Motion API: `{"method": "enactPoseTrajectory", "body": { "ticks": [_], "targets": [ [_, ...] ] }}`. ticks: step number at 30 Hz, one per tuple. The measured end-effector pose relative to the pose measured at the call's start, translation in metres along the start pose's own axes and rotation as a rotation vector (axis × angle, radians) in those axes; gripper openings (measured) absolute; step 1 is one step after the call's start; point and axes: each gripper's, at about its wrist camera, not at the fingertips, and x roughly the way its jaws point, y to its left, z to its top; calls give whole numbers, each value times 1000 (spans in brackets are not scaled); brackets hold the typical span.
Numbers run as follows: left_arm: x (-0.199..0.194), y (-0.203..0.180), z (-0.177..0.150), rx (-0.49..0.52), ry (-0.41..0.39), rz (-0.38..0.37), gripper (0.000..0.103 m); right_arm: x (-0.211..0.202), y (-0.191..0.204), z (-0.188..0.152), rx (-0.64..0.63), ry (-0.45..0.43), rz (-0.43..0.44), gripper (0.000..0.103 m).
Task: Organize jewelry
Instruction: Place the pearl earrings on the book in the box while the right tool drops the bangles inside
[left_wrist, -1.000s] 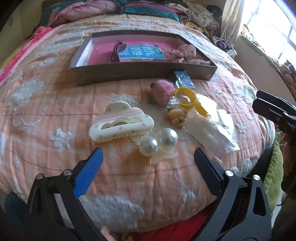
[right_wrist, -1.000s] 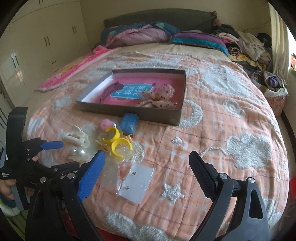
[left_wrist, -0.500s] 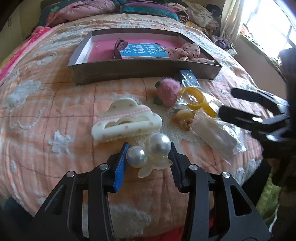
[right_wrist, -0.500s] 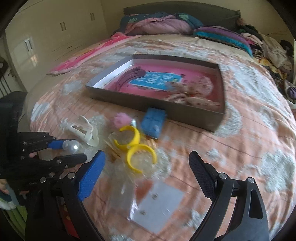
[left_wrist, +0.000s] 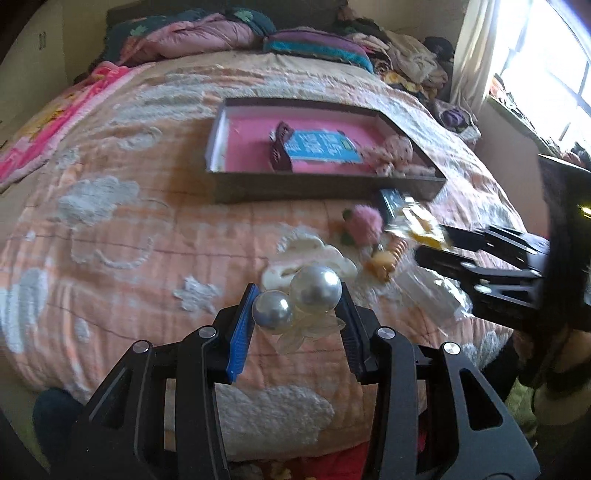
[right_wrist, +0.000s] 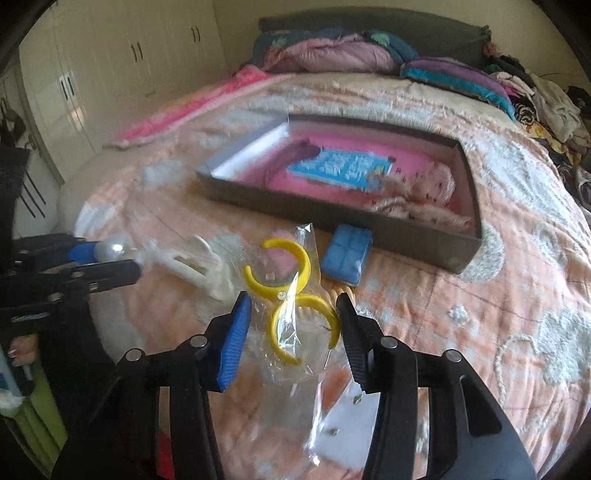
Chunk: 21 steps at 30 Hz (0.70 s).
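My left gripper (left_wrist: 297, 306) is shut on a pearl hair clip (left_wrist: 314, 288) with two large pearls and a clear flower, held above the bedspread. My right gripper (right_wrist: 293, 317) is shut on a clear bag holding yellow bangles (right_wrist: 291, 321), lifted off the bed. A grey tray with a pink floor (left_wrist: 251, 147) lies further back and holds a blue card (left_wrist: 321, 147), a dark headband and a dotted scrunchie (left_wrist: 397, 151). A cream cloud-shaped claw clip (left_wrist: 325, 258), a pink pom-pom (left_wrist: 364, 225) and a blue box (right_wrist: 345, 258) lie in front of the tray.
The bed has an orange quilt with white cloud patches (left_wrist: 96, 199). Folded blankets and clothes pile at the headboard (right_wrist: 332, 55). A clear earring card (right_wrist: 340, 435) lies near the bed's front edge. White wardrobes (right_wrist: 74, 81) stand to the left, a window to the right.
My left gripper has lifted the pearl clip off the quilt. My right gripper has moved in, closed on the bag of yellow bangles and raised it.
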Motion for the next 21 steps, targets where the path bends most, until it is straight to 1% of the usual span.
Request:
{"method": "enactPoseTrajectory", "body": {
  "ticks": [5,12,18,21],
  "targets": [
    [-13,11,13,-22,-38,11,34,-39,11,8,-3,-92,23,46],
    [-27,21,38,-38,-97,25,34,-77,17,32,0,-194,3,46],
    [-40,25,76,-36,-170,28,34,-96,12,51,29,-260,-34,46],
    [-46,19,95,-21,-207,21,34,-106,8,63,43,-293,-54,46]
  ]
}}
